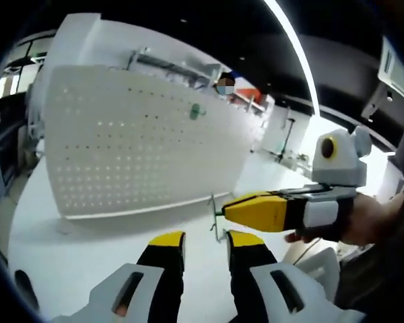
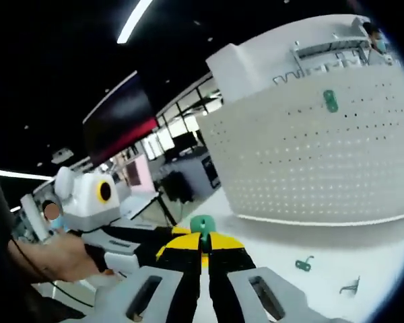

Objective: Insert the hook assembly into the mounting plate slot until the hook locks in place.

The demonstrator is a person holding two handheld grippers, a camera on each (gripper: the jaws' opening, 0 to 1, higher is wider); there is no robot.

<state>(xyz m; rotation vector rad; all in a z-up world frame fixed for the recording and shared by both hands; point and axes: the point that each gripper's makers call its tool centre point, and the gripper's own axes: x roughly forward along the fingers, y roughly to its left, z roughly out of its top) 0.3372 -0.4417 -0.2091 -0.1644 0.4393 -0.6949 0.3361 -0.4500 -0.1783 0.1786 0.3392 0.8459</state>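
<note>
A white perforated mounting plate (image 1: 141, 141) stands upright on the white table, with one green hook (image 1: 197, 112) hanging near its top. In the right gripper view the same plate (image 2: 310, 155) and its green hook (image 2: 330, 101) sit at the upper right. My right gripper (image 2: 204, 247) is shut on a green hook assembly (image 2: 202, 225), held well short of the plate. In the left gripper view it enters from the right, the right gripper (image 1: 223, 210) pinching the hook's thin wire (image 1: 215, 221). My left gripper (image 1: 205, 242) is open and holds nothing, just below the right one's tip.
A loose green hook (image 2: 303, 264) and a thin metal hook (image 2: 350, 287) lie on the table (image 2: 363, 259) in front of the plate. A hand (image 2: 54, 259) holds the left gripper at the left. White shelving (image 1: 182, 64) stands behind the plate.
</note>
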